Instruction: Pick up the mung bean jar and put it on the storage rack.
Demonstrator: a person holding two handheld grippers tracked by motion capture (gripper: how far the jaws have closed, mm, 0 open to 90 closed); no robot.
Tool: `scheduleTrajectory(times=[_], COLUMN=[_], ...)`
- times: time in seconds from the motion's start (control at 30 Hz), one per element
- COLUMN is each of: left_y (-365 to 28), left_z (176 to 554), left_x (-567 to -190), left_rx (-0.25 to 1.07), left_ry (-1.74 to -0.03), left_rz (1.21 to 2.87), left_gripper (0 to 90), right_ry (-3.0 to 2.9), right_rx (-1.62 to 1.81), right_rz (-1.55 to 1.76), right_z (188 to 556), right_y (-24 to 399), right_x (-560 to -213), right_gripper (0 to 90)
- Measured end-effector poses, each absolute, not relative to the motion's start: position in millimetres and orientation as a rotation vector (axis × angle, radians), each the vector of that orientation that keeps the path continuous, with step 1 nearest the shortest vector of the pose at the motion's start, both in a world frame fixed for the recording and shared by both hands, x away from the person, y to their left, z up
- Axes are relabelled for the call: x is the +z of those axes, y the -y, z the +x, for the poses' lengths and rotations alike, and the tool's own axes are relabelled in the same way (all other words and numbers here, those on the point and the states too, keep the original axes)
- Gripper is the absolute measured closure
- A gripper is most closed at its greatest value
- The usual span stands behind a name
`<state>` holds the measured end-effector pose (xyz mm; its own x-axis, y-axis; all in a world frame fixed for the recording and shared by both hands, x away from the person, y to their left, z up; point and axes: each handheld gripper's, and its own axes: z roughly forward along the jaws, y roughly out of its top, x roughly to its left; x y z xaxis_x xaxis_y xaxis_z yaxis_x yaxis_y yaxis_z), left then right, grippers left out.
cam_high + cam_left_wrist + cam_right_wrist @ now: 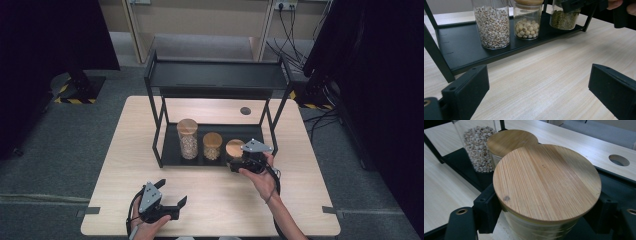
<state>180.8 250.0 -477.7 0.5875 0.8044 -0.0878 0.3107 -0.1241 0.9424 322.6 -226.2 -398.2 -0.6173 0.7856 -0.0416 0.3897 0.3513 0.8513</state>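
Counter (210,200): pale wood, fine straight grain; rack (215,75): matt black throughout, shelf and legs alike; tall jar (491,25): clear glass, contents off-white speckled with tan; middle jar (527,25): clear glass, contents cream, round; third jar (564,18): clear glass, contents dull olive green; lid (546,182) of the third jar: light brown wood, close parallel striping, one small dark spot near the edge; left tool (170,197): black, grey plate on top; right tool (239,161): black, grey plate; floor (60,145): grey.
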Motion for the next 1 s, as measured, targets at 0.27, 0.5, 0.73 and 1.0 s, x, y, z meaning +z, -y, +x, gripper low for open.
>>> scheduleTrajectory(times=[0.27, 0.5, 0.73, 1.0], left_y=[-250, -251, -251, -251], left_z=[181, 181, 181, 181], left_x=[-478, -478, -478, -478], left_rx=[0.549, 0.549, 0.549, 0.548], left_ry=[-0.932, -0.933, -0.933, -0.932], left_rz=[1.699, 1.698, 1.697, 1.699], left_gripper=[2.6, 2.6, 2.6, 2.6], right_ry=[-2.154, -2.138, -2.132, -2.126], right_rx=[1.145, 1.124, 1.112, 1.112], right_rz=[1.053, 1.093, 1.103, 1.114], right_z=[334, 344, 349, 352], right_y=[215, 210, 205, 204], right_x=[-402, -407, -411, -413], right_gripper=[25.4, 25.5, 25.5, 25.4])
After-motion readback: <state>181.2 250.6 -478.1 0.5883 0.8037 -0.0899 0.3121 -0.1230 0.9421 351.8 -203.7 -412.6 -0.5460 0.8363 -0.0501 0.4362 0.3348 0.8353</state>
